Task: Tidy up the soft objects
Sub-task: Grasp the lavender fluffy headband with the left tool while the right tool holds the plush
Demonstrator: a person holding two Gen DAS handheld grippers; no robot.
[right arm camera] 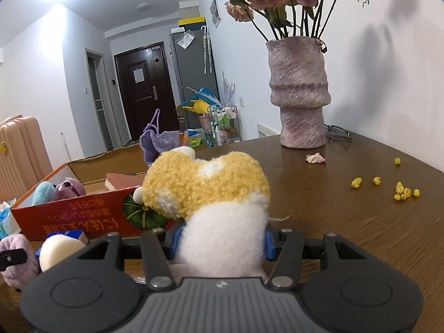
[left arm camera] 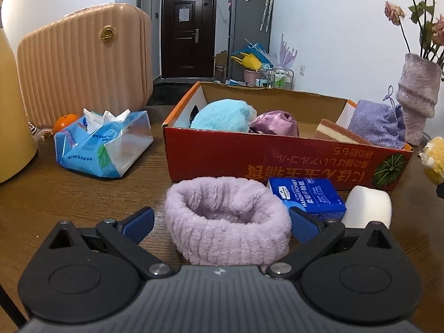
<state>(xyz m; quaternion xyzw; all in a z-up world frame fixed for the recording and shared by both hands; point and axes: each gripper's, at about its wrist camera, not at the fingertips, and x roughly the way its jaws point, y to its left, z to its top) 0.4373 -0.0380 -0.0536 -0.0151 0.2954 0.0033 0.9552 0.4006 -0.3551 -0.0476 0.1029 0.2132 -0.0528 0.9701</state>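
The lilac plush headband (left arm camera: 229, 219) lies as a loop on the brown wooden table (left arm camera: 83, 194), just in front of the red cardboard box (left arm camera: 277, 163), and the left gripper (left arm camera: 222, 222) has its jaws spread wide to either side of it, the blue pads clear of the fleece, so nothing is held yet. Touching or just beside the headband on its right are a blue handkerchief pack (left arm camera: 308, 195) and a white sponge-like block (left arm camera: 366, 206). The right gripper (right arm camera: 220, 240) is closed partway on the white base of a yellow and white plush toy (right arm camera: 211, 194), which it holds up near the box's corner. The step in hand looks like the pickup of the headband while the plush waits for its drop; the next move calls for the left jaws to close on the near wall of the loop without catching the handkerchief pack, then a lift over the box's front wall. Inside the box already sit a light blue plush ball (left arm camera: 222, 115), a purple satin bundle (left arm camera: 274, 123) and what may be a layered sponge (left arm camera: 338, 133), with a lavender drawstring pouch (left arm camera: 377, 125) at its far corner. Around them the table carries an open tissue pack (left arm camera: 105, 144), a small orange (left arm camera: 65, 120), a pink ribbed suitcase (left arm camera: 83, 61), a textured vase of dried roses (right arm camera: 301, 94), and scattered yellow buds (right arm camera: 399, 190); beyond is a dark door (left arm camera: 188, 33).
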